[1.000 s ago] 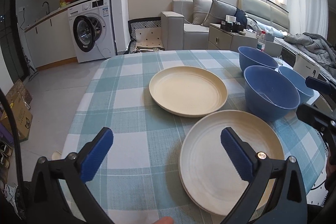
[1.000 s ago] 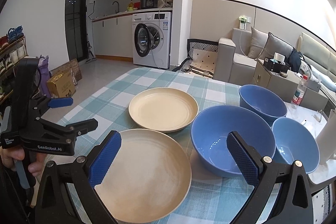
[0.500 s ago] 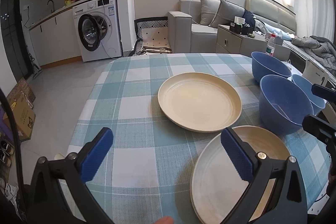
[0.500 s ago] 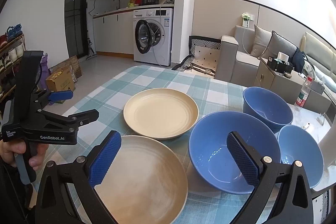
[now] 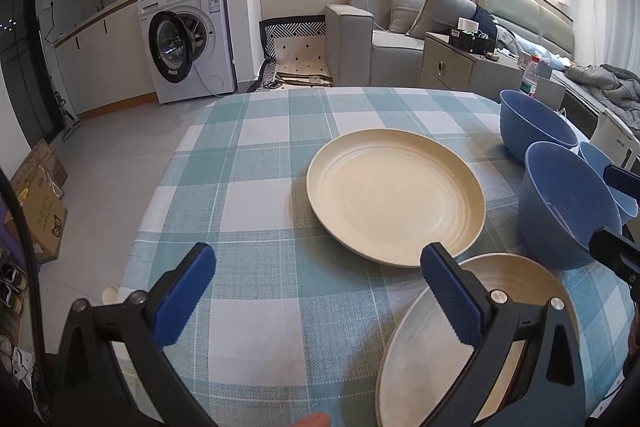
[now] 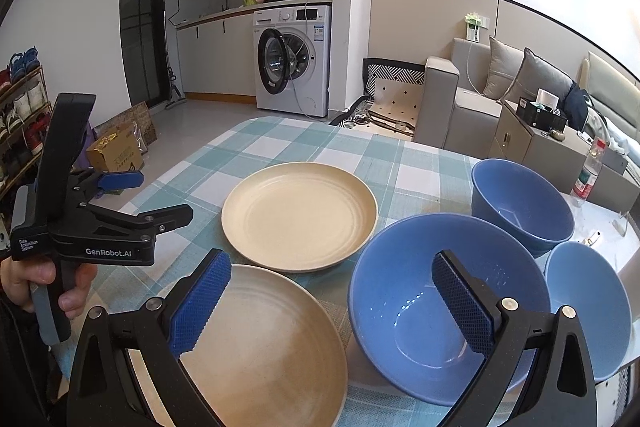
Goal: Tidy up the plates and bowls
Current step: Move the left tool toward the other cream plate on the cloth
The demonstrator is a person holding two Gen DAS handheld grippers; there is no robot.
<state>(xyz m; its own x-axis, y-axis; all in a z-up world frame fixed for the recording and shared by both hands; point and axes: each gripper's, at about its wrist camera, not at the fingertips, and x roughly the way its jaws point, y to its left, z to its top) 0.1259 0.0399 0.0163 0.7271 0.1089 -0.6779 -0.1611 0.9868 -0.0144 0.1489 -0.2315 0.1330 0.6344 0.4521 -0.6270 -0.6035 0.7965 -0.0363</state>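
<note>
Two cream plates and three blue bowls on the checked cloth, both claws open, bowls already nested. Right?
Not quite: the bowls aren't nested. The right wrist view shows the three blue bowls standing side by side. Two cream plates, both claws open.

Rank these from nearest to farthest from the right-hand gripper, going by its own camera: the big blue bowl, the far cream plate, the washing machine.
1. Big blue bowl, just ahead between its fingers.
2. Far cream plate, mid-table, left of centre.
3. Washing machine, beyond the table by the kitchen.
</note>
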